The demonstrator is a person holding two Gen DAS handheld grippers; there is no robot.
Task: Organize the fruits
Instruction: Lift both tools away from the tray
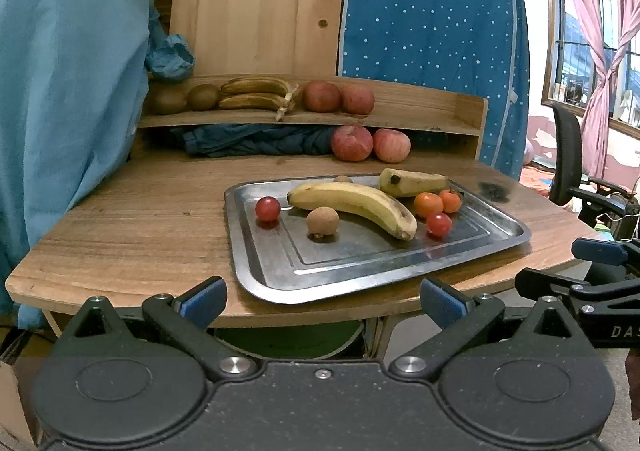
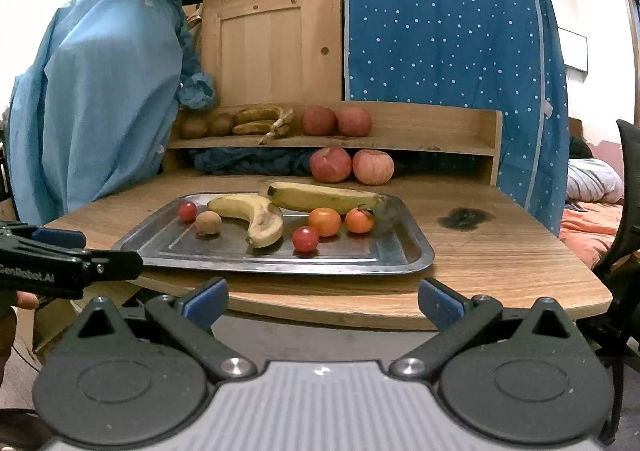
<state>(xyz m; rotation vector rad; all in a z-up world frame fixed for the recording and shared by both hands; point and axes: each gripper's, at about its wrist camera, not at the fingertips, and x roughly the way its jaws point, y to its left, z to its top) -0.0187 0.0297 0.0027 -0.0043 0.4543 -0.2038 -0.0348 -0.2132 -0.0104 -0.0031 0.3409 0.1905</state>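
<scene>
- Fruits lie on a metal tray (image 1: 472, 247) on the wooden counter (image 1: 132, 227); every place below is given relative to that tray
- On the tray, a large yellow banana (image 1: 352, 207) lies across the middle, and a second banana (image 1: 412, 182) lies at the far edge behind it
- Near the tray's left side sits a red cherry tomato (image 1: 267, 209), with a small brown round fruit (image 1: 322, 222) just beside it, in front of the large banana
- Toward the tray's right half are two small orange fruits (image 1: 428, 204) (image 1: 450, 201) close together, and a second red tomato (image 1: 439, 224) just in front of them
- Behind the tray, on the counter under a wooden shelf (image 1: 424, 119), two red apples (image 1: 352, 143) (image 1: 392, 145) sit touching, beside dark blue cloth (image 1: 256, 139)
- On that shelf beyond the tray: two kiwis (image 1: 168, 99) (image 1: 203, 97), a pair of browned bananas (image 1: 256, 93), and two more apples (image 1: 321, 96) (image 1: 357, 99)
- Left hand-held gripper (image 1: 322, 305) hangs off the tray's near edge, jaws spread wide, nothing between them
- Right hand-held gripper (image 2: 322, 305) hangs before the counter's front edge, short of the tray, likewise spread wide and holding nothing
- Light blue garment (image 1: 68, 91) hangs well left of the tray; a blue dotted fabric panel (image 1: 432, 31) stands behind it
</scene>
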